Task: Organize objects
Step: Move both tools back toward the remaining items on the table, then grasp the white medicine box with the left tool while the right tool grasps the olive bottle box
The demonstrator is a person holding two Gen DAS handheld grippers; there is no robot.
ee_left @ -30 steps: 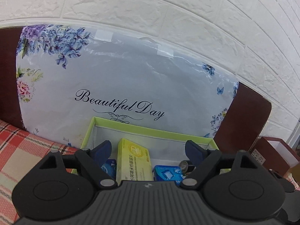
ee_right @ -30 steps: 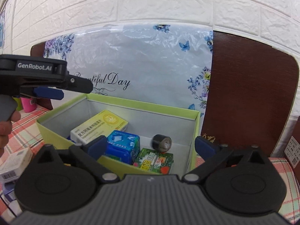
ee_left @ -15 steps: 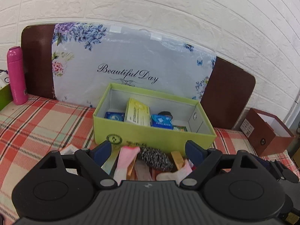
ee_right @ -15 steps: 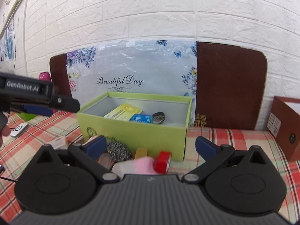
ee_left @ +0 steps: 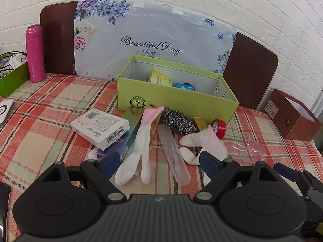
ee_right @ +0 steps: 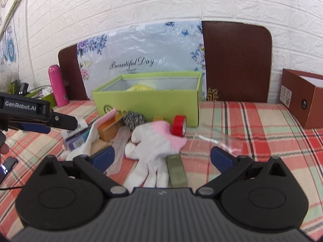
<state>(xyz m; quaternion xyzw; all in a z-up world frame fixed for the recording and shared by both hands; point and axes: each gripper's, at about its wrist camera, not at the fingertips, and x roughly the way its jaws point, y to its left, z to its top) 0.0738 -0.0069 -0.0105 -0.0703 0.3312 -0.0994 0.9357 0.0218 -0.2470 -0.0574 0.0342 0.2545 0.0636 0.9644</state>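
A green box (ee_left: 177, 98) (ee_right: 149, 102) stands on the plaid table and holds a yellow packet (ee_left: 160, 77) and a blue pack (ee_left: 184, 86). In front of it lie a white carton (ee_left: 101, 128), two white-and-pink gloves (ee_left: 139, 147) (ee_right: 155, 143), a steel scourer (ee_left: 178, 121) (ee_right: 134, 119), a red tape roll (ee_left: 219, 126) (ee_right: 179, 125), a clear strip (ee_left: 173, 153) and wooden blocks (ee_right: 109, 129). My left gripper (ee_left: 159, 162) is open and empty above the left glove. My right gripper (ee_right: 162, 157) is open and empty over the right glove.
A pink bottle (ee_left: 35, 53) and a green tray (ee_left: 12, 76) stand at the far left. A brown open box (ee_left: 294, 117) (ee_right: 302, 98) stands at the right. A clear plastic bag (ee_left: 248, 145) lies right of the pile. A floral board (ee_left: 153, 40) leans on the brick wall.
Both grippers have pulled back from over the green box to above the pile in front of it. Both stay open and empty.
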